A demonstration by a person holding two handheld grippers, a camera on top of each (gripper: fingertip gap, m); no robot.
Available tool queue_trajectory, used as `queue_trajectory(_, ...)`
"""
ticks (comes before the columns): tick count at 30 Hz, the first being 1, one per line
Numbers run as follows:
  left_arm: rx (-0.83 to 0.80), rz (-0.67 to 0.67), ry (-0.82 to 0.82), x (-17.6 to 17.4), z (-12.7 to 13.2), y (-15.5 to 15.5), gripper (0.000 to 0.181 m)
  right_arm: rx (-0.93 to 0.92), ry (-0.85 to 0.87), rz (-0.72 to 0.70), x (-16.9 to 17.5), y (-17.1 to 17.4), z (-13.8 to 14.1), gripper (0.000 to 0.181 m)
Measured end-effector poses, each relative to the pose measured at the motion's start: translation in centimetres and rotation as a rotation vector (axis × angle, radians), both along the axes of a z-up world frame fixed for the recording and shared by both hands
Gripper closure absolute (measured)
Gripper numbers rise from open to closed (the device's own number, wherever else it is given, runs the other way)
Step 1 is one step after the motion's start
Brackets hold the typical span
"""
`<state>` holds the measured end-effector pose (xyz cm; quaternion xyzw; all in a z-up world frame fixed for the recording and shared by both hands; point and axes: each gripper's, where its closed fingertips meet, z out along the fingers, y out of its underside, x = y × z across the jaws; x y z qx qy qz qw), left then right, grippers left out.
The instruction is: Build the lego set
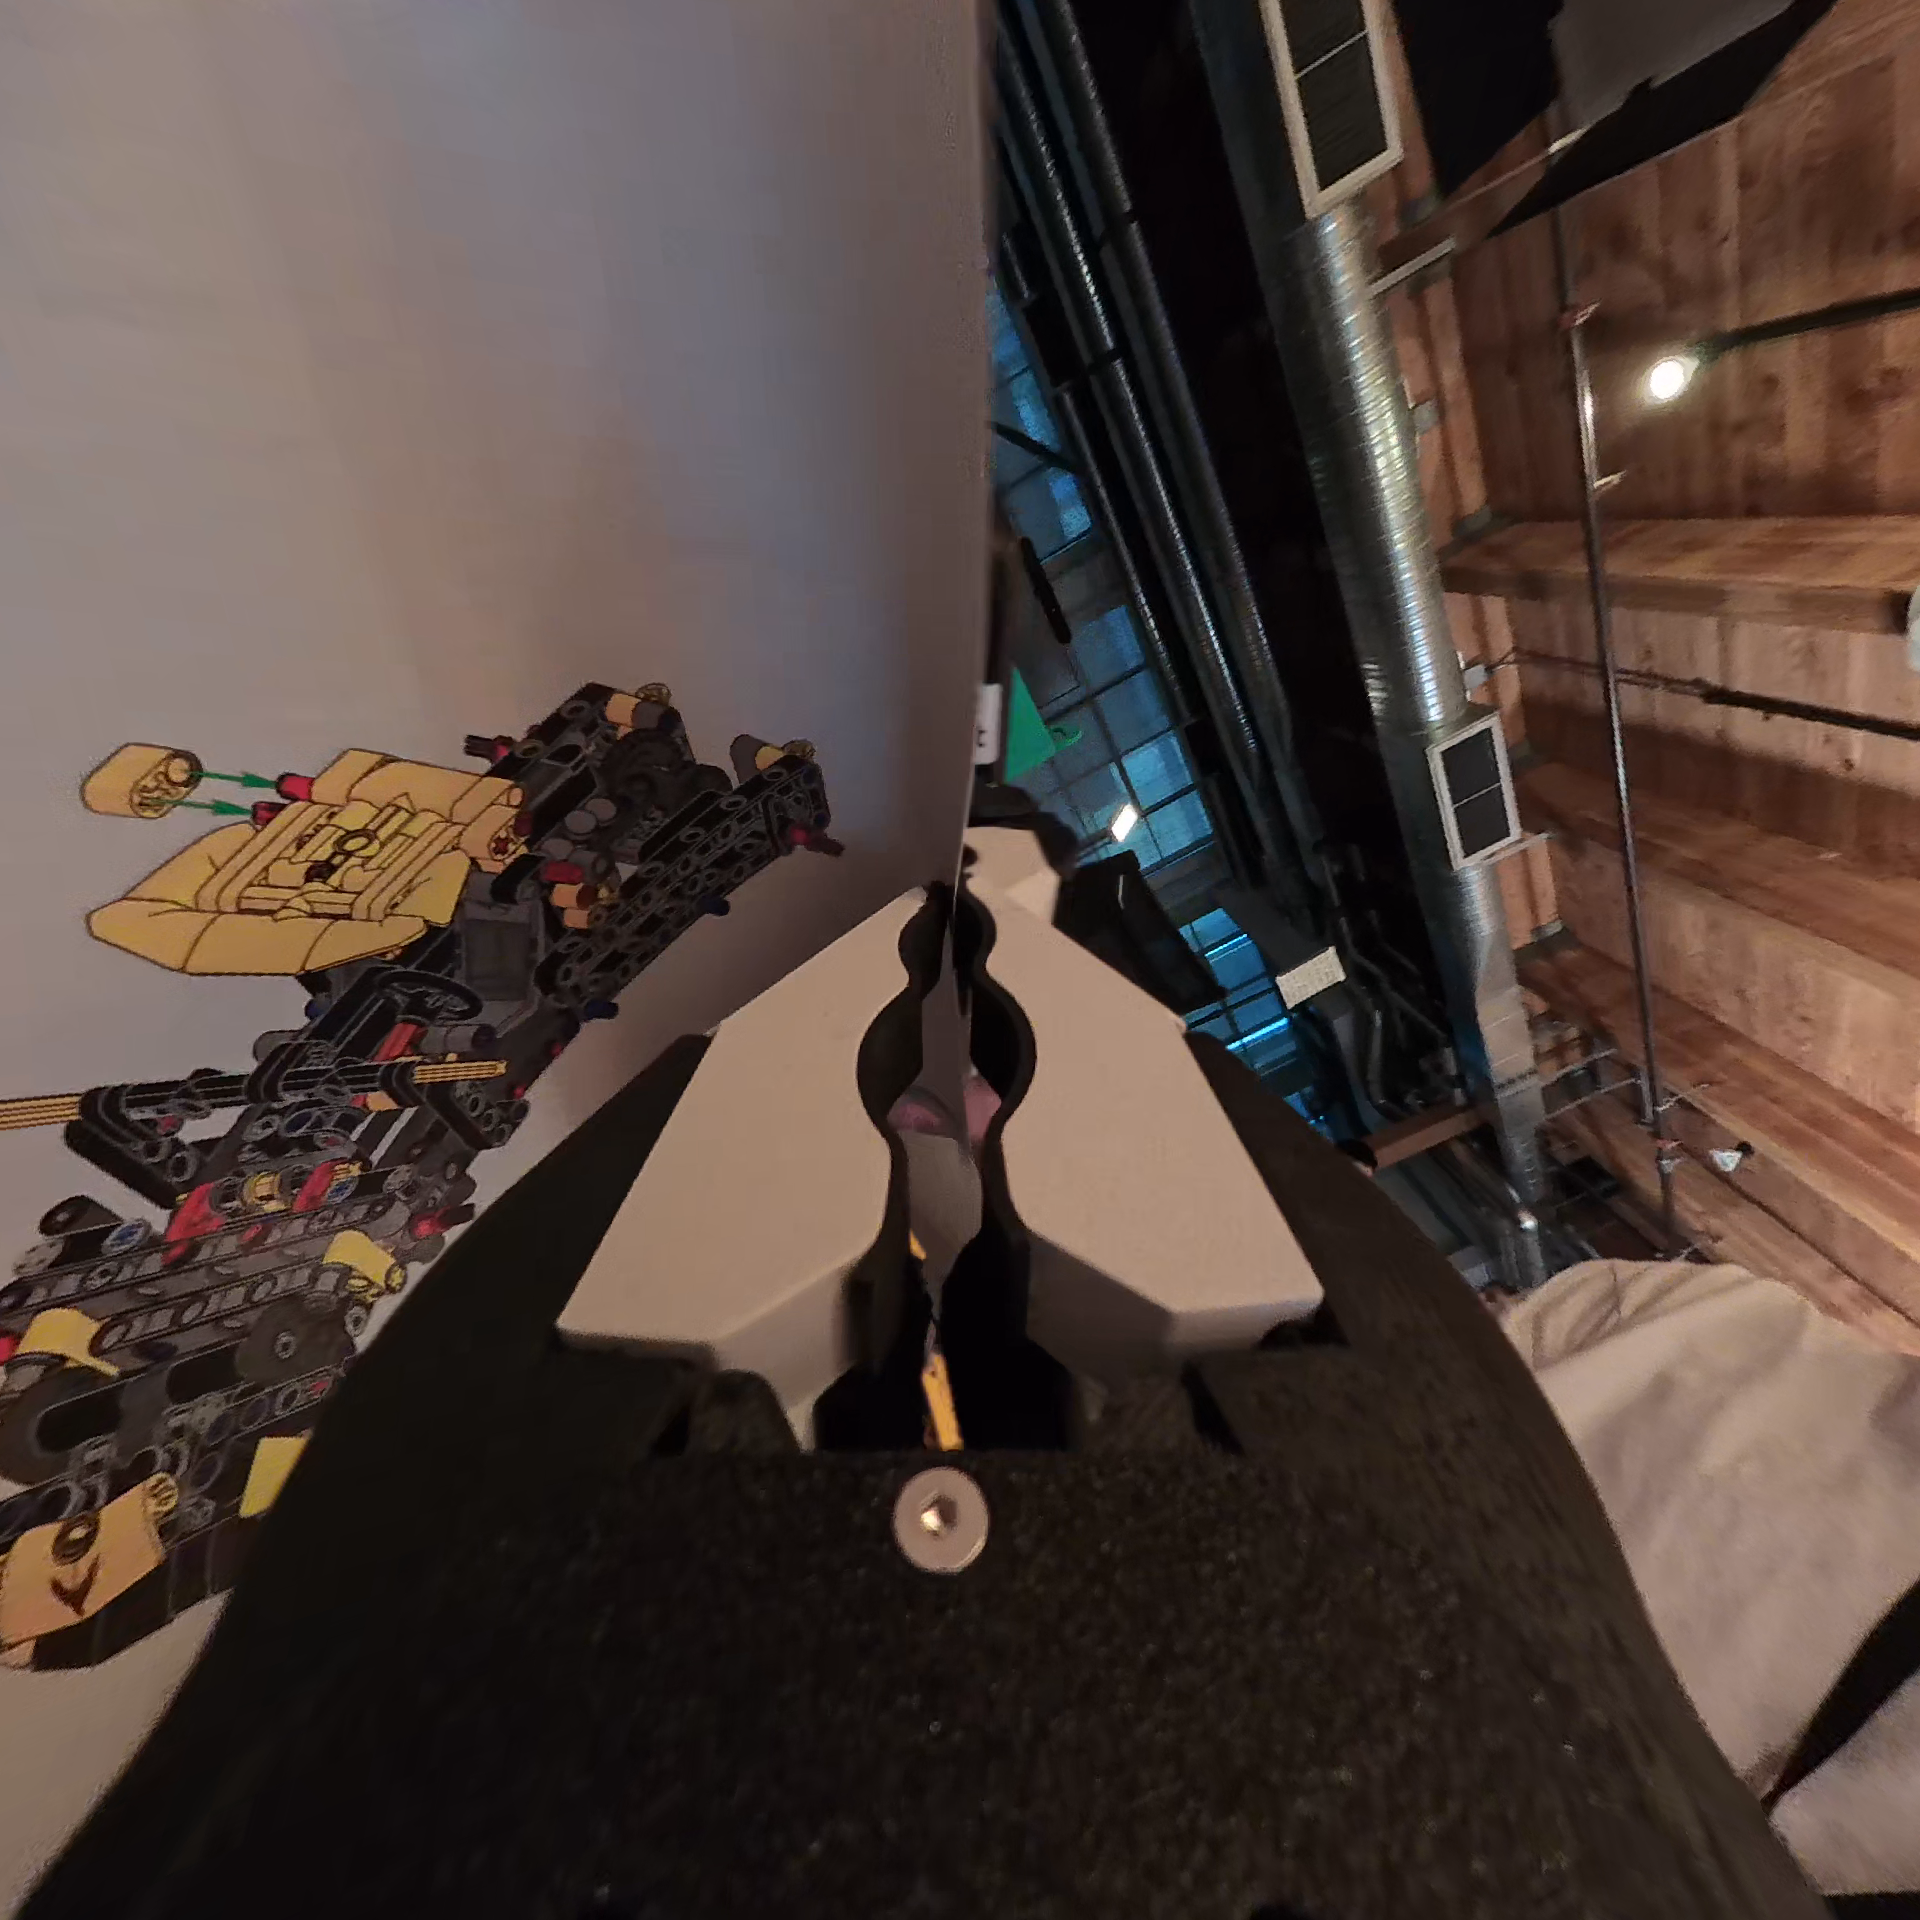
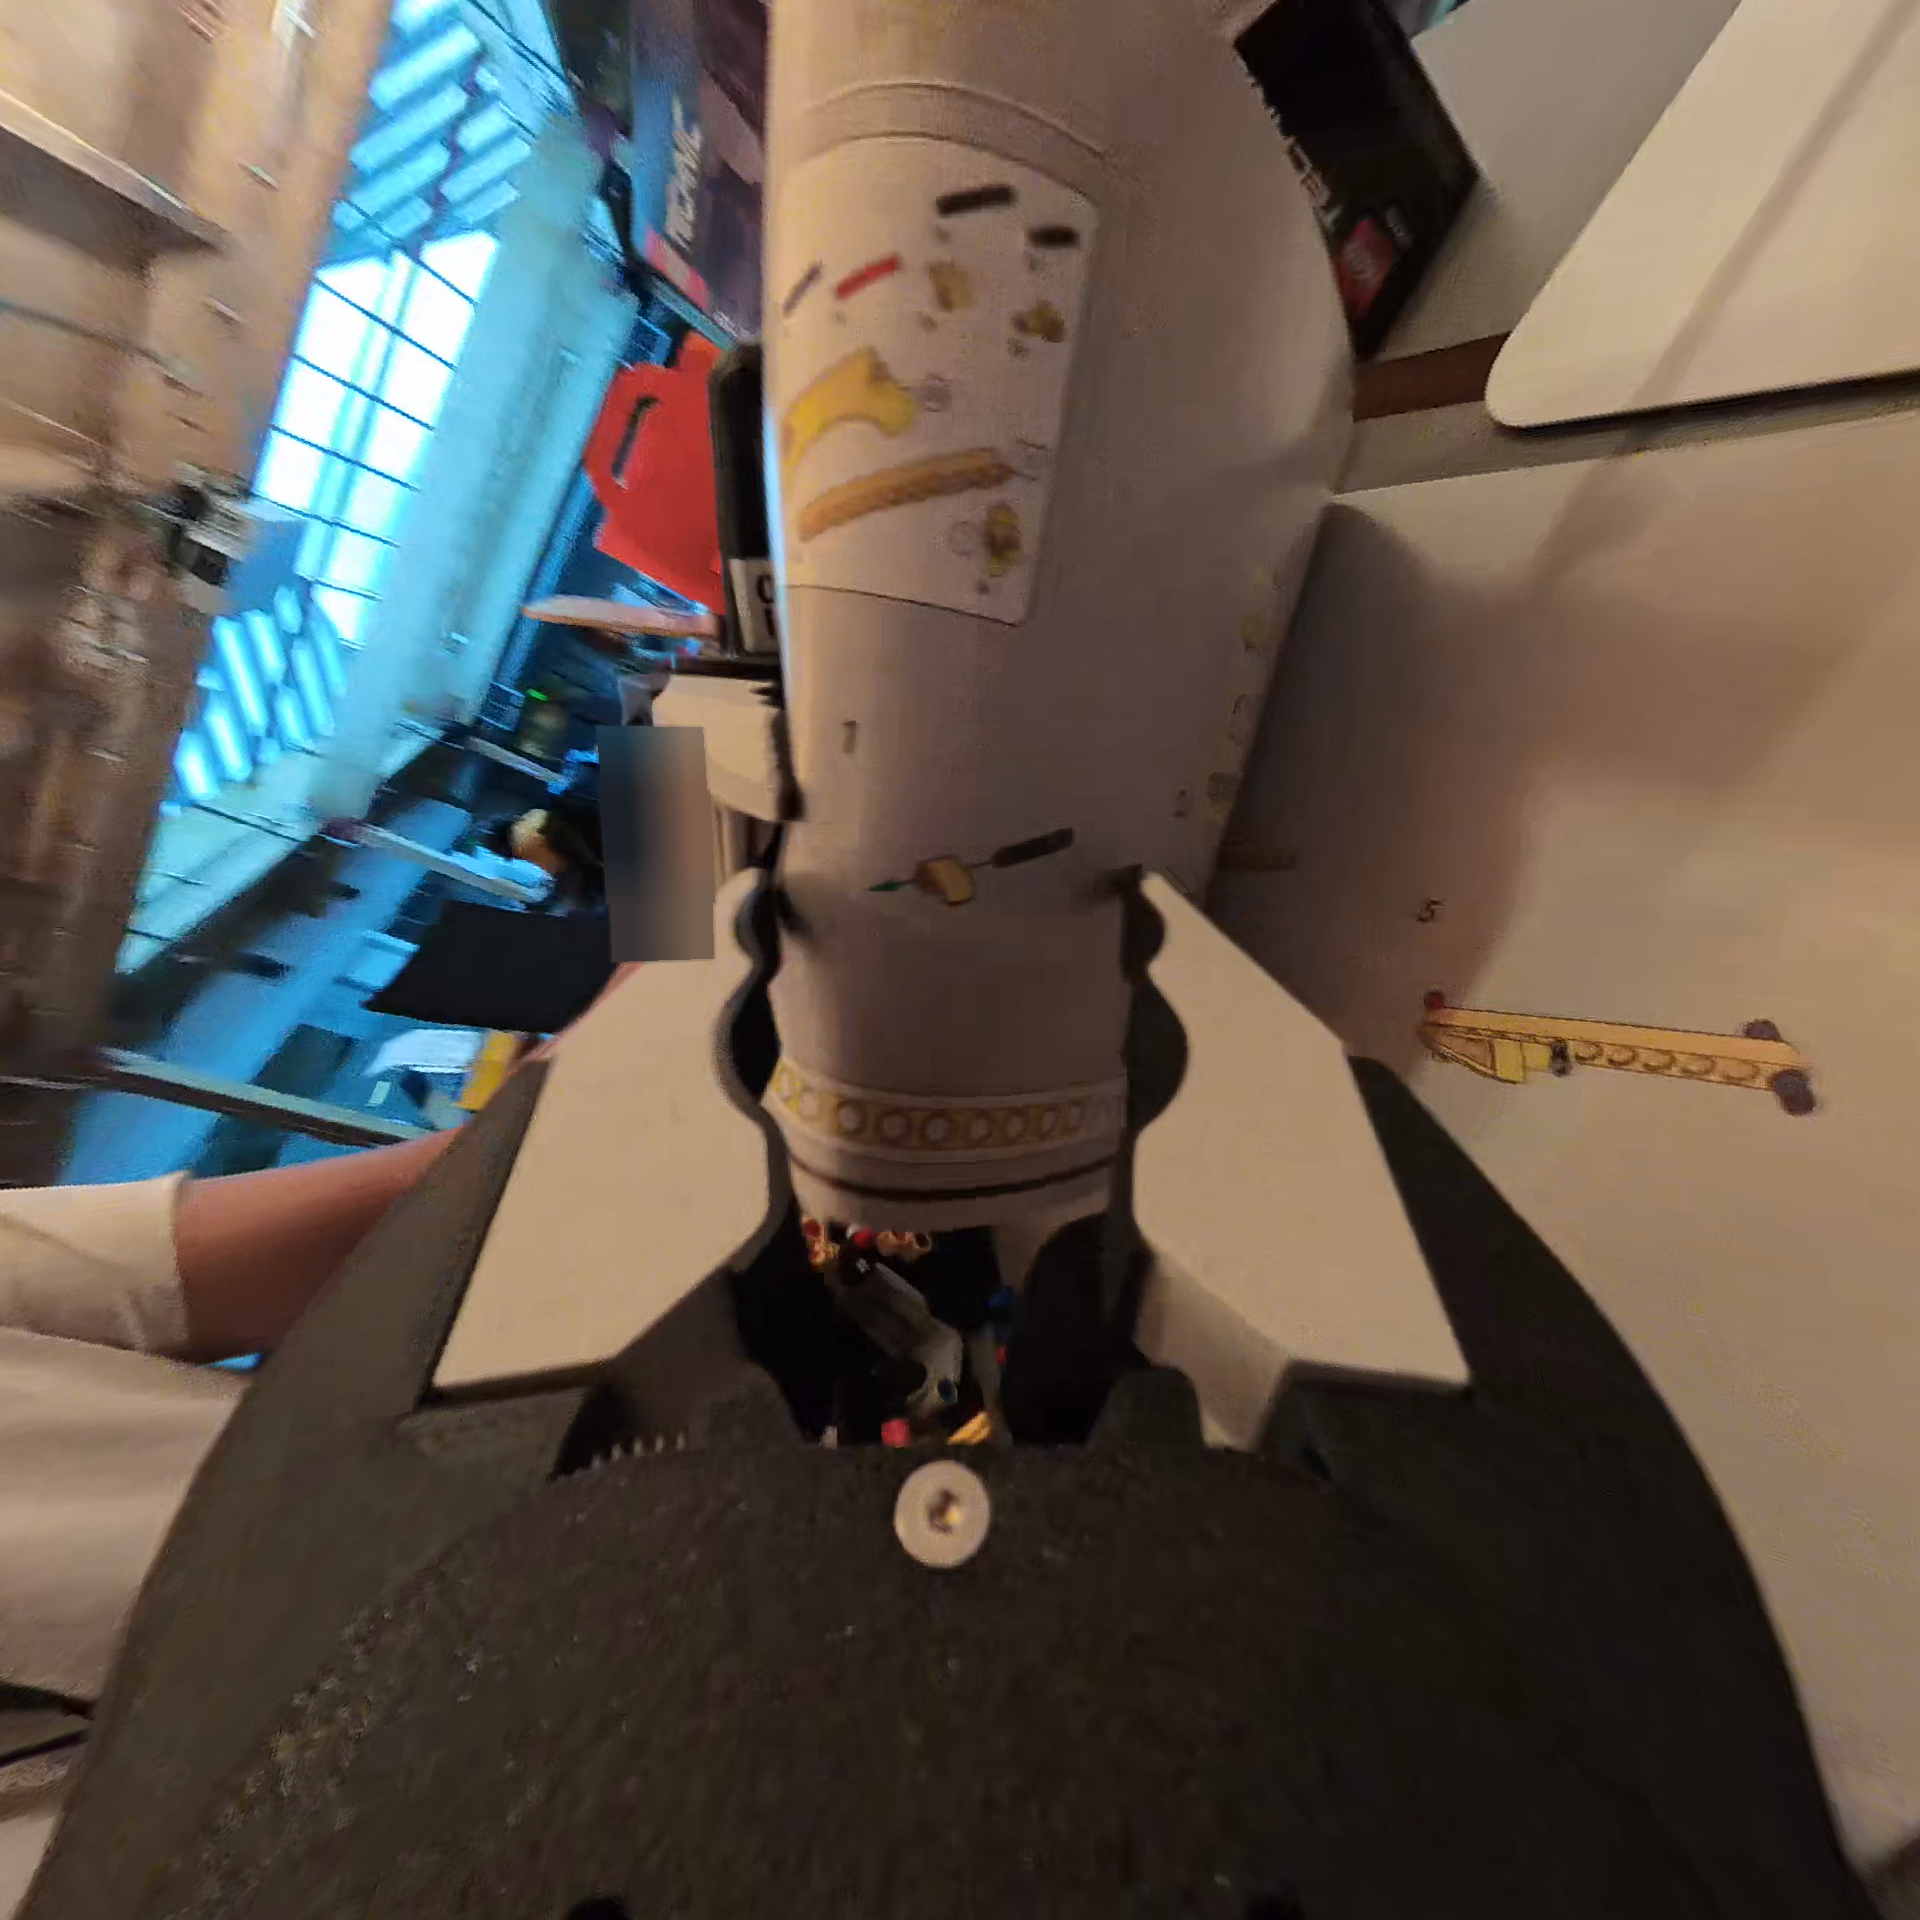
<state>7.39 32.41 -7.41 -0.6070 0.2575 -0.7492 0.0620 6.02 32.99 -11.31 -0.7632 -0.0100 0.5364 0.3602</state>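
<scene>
Both tools at the instruction booklet.
Left tool (image 1: 951, 914) pinches a booklet page (image 1: 468, 416); right tool (image 2: 940, 914) spread around a curled page (image 2: 935, 675).

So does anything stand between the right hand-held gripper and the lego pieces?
Yes. A curved page of the instruction booklet sits between the open fingers of the right hand-held gripper, covering most of the view ahead. Some lego pieces show only under the page's lower edge, near the gripper's base.
</scene>
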Motion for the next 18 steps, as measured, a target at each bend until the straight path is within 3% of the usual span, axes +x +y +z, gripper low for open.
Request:
queue_trajectory(7,-0.019,0.013,-0.004,-0.5,0.0,0.3,0.173,0.039,0.026,0.002,-0.2,0.5,0.1,0.139)
queue_trajectory(18,0.04,0.023,0.028,-0.7,-0.3,0.0,0.175,0.026,0.139,-0.019,1.1,0.3,0.4,0.139)
